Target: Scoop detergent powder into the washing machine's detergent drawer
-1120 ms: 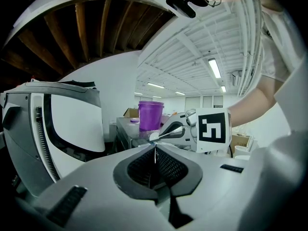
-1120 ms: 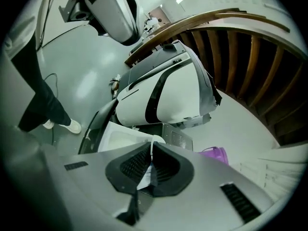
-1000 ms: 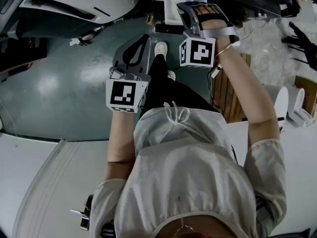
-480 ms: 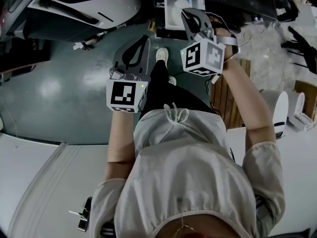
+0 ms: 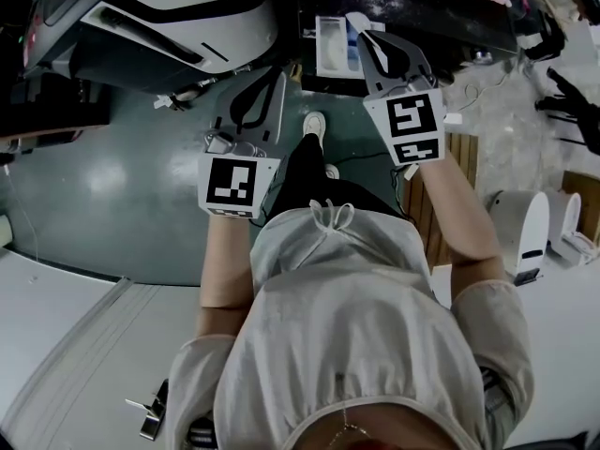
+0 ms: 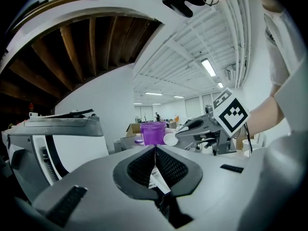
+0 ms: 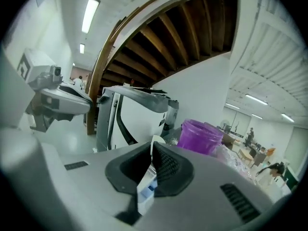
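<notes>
right gripper (image 5: 367, 37) clamped on white scoop (image 6: 169, 139), bowl poking past jaw tips, by right edge of pale drawer (image 5: 330, 50). purple tub (image 7: 204, 136) near, beyond the scoop. left gripper (image 6: 155, 150) jaws pressed together, held apart from right, beside white washer (image 5: 178, 17), above green floor (image 5: 112, 176).

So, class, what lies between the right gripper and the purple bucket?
The white scoop: its bowl sticks out from the right gripper toward the purple bucket. The left gripper view shows it.
</notes>
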`<move>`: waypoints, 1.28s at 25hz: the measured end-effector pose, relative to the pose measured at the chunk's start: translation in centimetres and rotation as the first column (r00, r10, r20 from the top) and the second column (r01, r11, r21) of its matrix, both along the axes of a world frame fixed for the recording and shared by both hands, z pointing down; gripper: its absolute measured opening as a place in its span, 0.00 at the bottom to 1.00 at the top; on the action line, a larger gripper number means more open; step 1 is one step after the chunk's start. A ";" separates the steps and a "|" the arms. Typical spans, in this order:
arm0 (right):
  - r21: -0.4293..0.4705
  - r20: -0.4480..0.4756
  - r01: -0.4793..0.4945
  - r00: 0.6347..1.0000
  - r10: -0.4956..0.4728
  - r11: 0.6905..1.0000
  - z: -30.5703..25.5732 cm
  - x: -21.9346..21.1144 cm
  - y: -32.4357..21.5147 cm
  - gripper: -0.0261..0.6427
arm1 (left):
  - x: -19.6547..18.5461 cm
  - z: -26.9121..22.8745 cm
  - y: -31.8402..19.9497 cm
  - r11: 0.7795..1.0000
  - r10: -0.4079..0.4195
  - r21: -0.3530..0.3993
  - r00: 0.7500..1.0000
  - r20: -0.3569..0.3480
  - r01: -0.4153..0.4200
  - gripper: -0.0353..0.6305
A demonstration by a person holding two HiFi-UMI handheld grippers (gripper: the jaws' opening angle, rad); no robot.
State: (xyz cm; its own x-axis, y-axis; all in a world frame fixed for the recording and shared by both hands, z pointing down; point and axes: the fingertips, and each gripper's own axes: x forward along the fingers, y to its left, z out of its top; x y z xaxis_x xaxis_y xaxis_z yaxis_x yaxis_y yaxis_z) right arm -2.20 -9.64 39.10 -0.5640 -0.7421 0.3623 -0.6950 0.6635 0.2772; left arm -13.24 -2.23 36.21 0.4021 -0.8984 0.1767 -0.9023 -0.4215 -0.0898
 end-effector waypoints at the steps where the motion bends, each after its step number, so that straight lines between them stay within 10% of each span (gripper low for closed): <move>1: 0.007 0.023 -0.006 1.000 0.005 1.000 -0.9 0.2 0.2 0.05 | -0.1 -0.8 -0.2 1.000 -0.004 0.020 1.000 -0.001 0.004 0.09; 14: 0.145 0.277 -0.111 0.959 0.067 0.983 -10.4 4.3 2.6 0.05 | 0.4 -8.0 -1.5 0.989 -0.008 0.151 0.999 0.046 0.000 0.09; 32: 0.196 0.315 -0.156 0.945 0.088 0.968 -12.4 8.1 2.4 0.05 | 2.6 -9.6 -2.6 0.985 0.014 0.171 1.000 0.028 -0.019 0.09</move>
